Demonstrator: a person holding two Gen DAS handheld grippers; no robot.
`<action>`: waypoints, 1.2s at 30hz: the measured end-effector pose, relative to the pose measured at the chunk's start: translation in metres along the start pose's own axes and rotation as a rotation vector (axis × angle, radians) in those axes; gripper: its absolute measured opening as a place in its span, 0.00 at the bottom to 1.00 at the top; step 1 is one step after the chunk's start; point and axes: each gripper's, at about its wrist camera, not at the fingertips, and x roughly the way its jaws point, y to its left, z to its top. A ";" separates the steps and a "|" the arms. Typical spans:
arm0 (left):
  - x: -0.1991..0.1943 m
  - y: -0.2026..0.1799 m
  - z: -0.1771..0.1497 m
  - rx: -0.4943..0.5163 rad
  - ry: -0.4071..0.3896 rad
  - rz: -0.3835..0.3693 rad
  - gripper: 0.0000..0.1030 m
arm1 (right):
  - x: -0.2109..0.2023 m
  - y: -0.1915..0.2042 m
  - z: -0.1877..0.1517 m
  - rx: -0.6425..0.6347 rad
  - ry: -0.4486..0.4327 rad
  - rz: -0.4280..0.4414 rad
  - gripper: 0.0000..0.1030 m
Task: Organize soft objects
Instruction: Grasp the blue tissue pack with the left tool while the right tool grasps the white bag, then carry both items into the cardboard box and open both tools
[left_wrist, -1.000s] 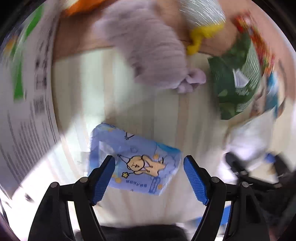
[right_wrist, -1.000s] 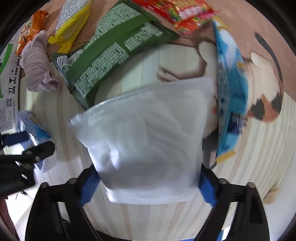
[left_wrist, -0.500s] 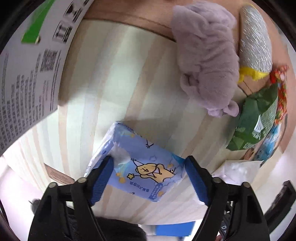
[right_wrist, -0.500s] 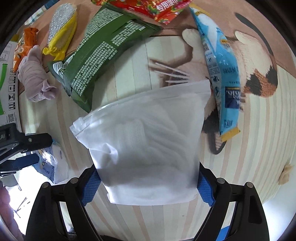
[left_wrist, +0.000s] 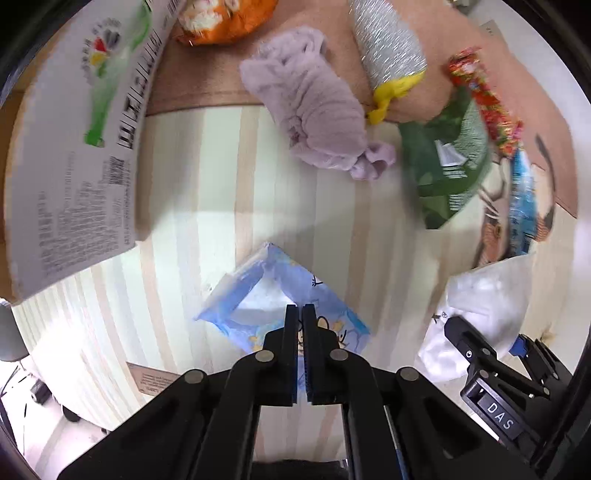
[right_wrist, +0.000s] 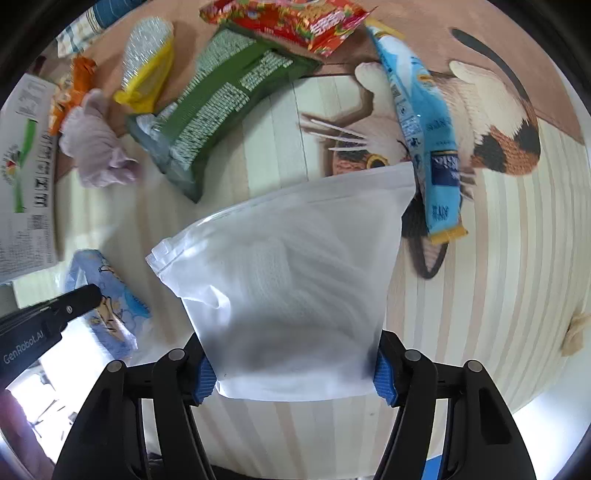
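Note:
My left gripper (left_wrist: 299, 314) is shut on the near edge of a blue tissue pack (left_wrist: 258, 295) with a cartoon print, which rests on the striped mat. The pack also shows in the right wrist view (right_wrist: 107, 295) under the left gripper's arm. My right gripper (right_wrist: 293, 373) holds a white frosted zip bag (right_wrist: 291, 280) between its blue pads; the bag stands tilted above the mat. The bag shows at the right of the left wrist view (left_wrist: 484, 295). A lilac plush cloth (left_wrist: 314, 107) lies further off.
A white printed carton (left_wrist: 70, 147) stands at the left. Beyond lie an orange snack bag (left_wrist: 225, 18), a silver and yellow packet (left_wrist: 388, 48), a green snack bag (right_wrist: 229, 99), a red candy bag (right_wrist: 291, 18) and a light blue pouch (right_wrist: 421, 125) on a cat-pattern rug (right_wrist: 498, 122).
My left gripper has closed from wide open onto the blue tissue pack. The right gripper keeps its hold on the white bag and has shifted only slightly.

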 end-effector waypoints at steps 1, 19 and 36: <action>-0.003 -0.001 -0.004 0.013 -0.013 0.003 0.01 | -0.006 -0.001 -0.002 -0.004 -0.007 0.003 0.67; 0.044 0.014 0.009 -0.140 0.011 -0.155 0.22 | 0.005 0.027 -0.027 -0.022 -0.005 -0.002 0.67; -0.161 0.035 -0.006 0.157 -0.268 -0.109 0.11 | -0.121 0.119 -0.060 -0.108 -0.174 0.171 0.67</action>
